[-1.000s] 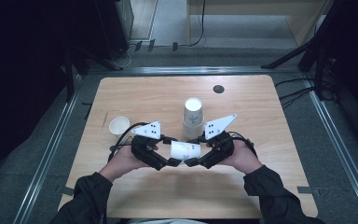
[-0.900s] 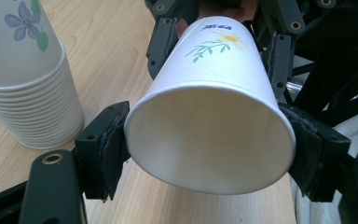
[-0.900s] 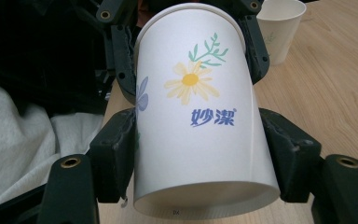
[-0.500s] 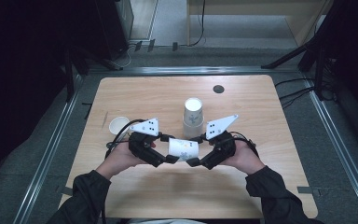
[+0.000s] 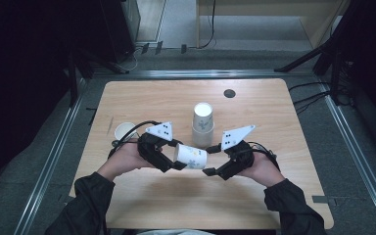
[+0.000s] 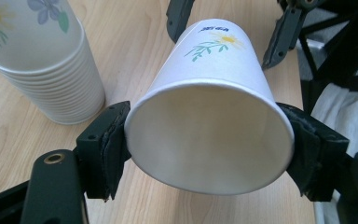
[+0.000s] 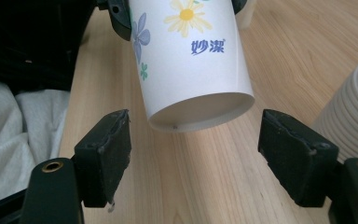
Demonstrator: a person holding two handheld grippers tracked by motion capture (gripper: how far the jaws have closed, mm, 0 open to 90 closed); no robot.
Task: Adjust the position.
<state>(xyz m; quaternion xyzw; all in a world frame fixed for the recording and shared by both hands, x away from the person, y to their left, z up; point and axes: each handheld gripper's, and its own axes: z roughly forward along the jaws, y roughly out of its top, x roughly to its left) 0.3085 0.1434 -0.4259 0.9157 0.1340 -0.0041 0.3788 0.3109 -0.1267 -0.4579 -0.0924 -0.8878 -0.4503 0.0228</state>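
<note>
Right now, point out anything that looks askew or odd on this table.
Only the paper cup lies sideways in mid-air, its rim pinched in the left tool; the right tool is open at its base. The cup stack stands upright.

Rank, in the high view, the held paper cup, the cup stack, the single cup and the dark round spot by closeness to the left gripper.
1. Held paper cup, between its jaws.
2. Single cup, at the table's left.
3. Cup stack, mid-table.
4. Dark round spot, far edge.

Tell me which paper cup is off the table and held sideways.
The flowered cup between the hands, clamped at its rim by the left gripper. The stack of cups stands upside down on the table, and the single cup at left sits mouth up.
</note>
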